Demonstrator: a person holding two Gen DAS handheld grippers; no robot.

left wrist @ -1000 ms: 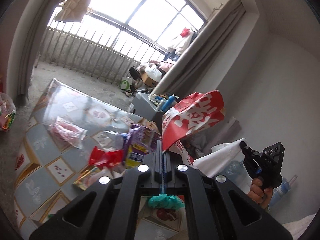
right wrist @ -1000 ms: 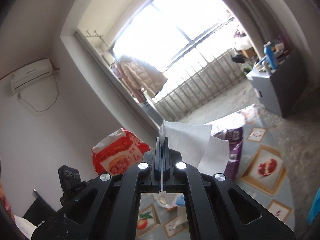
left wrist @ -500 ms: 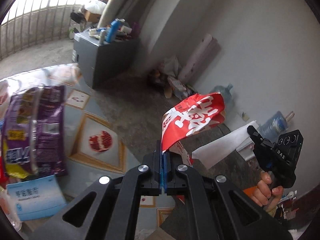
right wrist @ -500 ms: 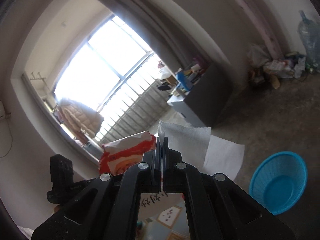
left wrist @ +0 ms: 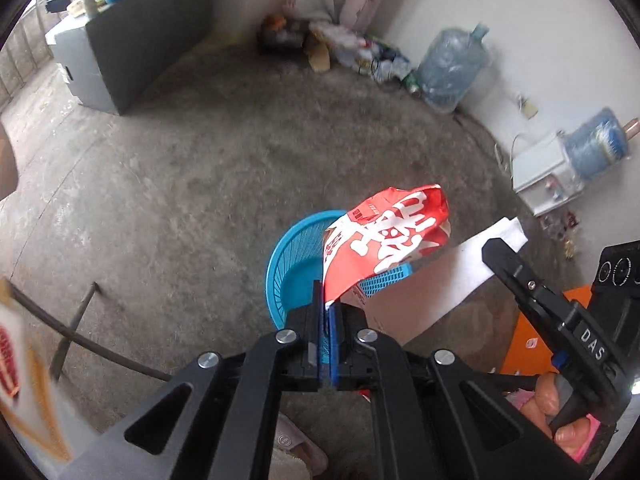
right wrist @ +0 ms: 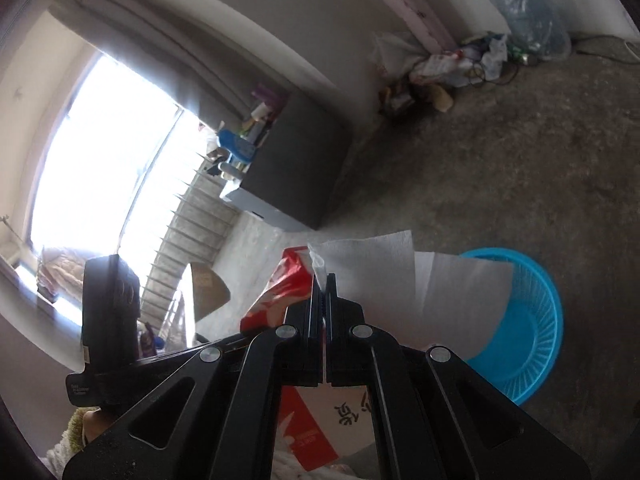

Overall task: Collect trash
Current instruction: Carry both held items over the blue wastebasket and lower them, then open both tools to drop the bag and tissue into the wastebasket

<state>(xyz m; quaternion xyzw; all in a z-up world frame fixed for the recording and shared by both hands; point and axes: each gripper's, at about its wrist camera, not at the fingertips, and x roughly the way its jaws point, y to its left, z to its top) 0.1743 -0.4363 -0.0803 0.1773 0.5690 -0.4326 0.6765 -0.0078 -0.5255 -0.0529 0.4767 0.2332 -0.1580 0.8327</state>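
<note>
Two claws are both clenched on trash above a concrete floor point(left wrist: 200, 168). The left claw point(left wrist: 329, 312) pinches the bottom edge of a red snack bag point(left wrist: 386, 236) with white lettering, and the bag stands up and leans to the right from the closed fingers. Directly behind and below the bag sits a blue basket point(left wrist: 288, 264) on the floor, its rim partly hidden by the bag. In the left wrist view the right claw point(left wrist: 496, 250) comes in from the right side, gripped by a hand point(left wrist: 568, 416), and it clamps a white paper towel point(left wrist: 432, 292) that stretches leftward to just beside the red bag, near the basket's right rim.

From the right wrist view the right claw point(right wrist: 323, 280) is shut tight on the upper corner of the paper towel point(right wrist: 420, 284), whose sheets fan out to the right and cover the left part of the blue basket point(right wrist: 532, 336). The red bag point(right wrist: 280, 292) shows just to the left of the fingers, touching or nearly touching the towel; which, I cannot tell.

Farther off, a grey cabinet point(left wrist: 116, 64) stands near the window side with bottles and clutter on top. Against the far wall lie a pile of rubbish point(left wrist: 332, 40) and a big water jug point(left wrist: 452, 68), with a second jug point(left wrist: 596, 148) lying on a white dispenser.
</note>
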